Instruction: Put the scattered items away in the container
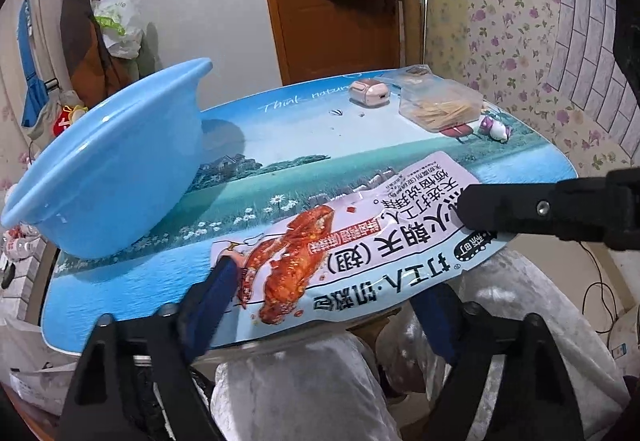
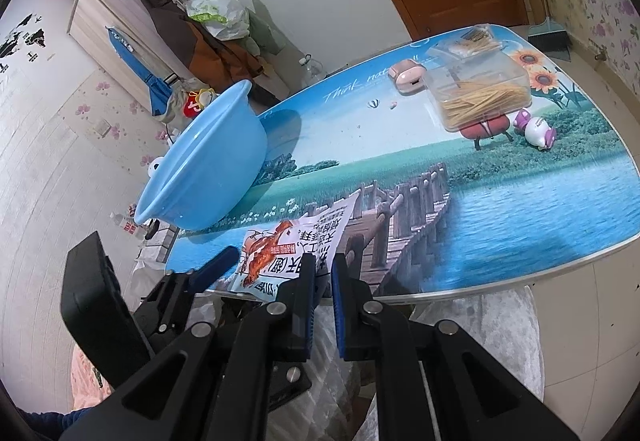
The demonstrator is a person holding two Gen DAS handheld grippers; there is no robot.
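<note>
1. I see the snack packet [image 1: 360, 237] lying flat at the near edge of the desk [image 1: 360, 145], part of it overhanging the edge. It is a pale, glossy pouch, light blue along its border, with bold black Chinese print and a picture of a red, sauced piece of meat.
2. My left gripper [image 1: 324, 289] has its jaws spread, one blue-padded finger [image 1: 216, 289] at the packet's left edge and the other under its right side; I cannot tell whether the pads press on it.
3. My right gripper [image 2: 322, 273] is pinched on the packet's near right edge, jaws almost together with the thin film between them.
4. The blue basin [image 1: 108, 169] sits tilted on the desk's left side, just beyond the packet.
5. Far across the desk lie a clear box of sticks [image 1: 440, 105], a pink case [image 1: 368, 93] and a small toy figure [image 1: 496, 127].
</note>
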